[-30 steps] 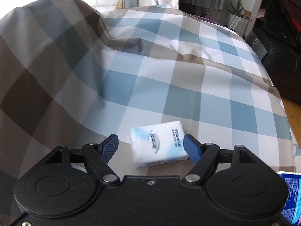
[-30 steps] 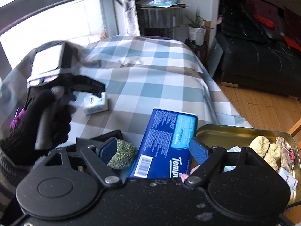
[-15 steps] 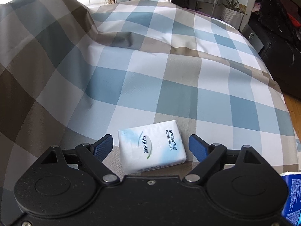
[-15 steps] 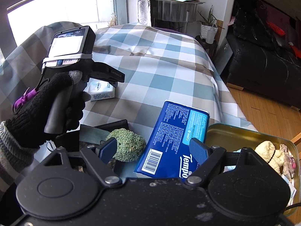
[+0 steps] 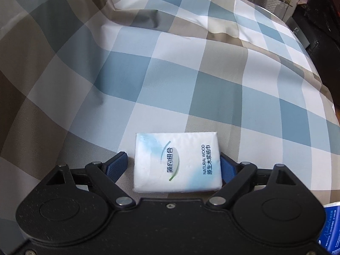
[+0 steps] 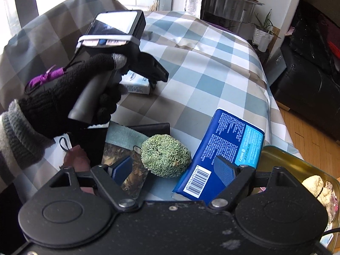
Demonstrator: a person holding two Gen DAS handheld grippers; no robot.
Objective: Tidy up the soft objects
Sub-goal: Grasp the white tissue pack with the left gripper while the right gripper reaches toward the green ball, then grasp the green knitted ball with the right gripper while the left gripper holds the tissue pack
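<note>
my left gripper [image 5: 173, 166] spread wide around the white tissue pack [image 5: 176, 162] on the checked cover [image 5: 170, 74], pads not pressing, lower than a second before, my right gripper [image 6: 173, 170] gaped empty above the blue tissue pack [image 6: 223, 155]

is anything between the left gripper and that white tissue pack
Nothing visible. The white tissue pack lies flat on the checked cloth, already between the open fingers of the left gripper.

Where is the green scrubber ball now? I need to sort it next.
In the right wrist view the green scrubber ball lies on the checked cloth, low and centre, just left of the blue tissue pack and ahead of the right gripper.
</note>
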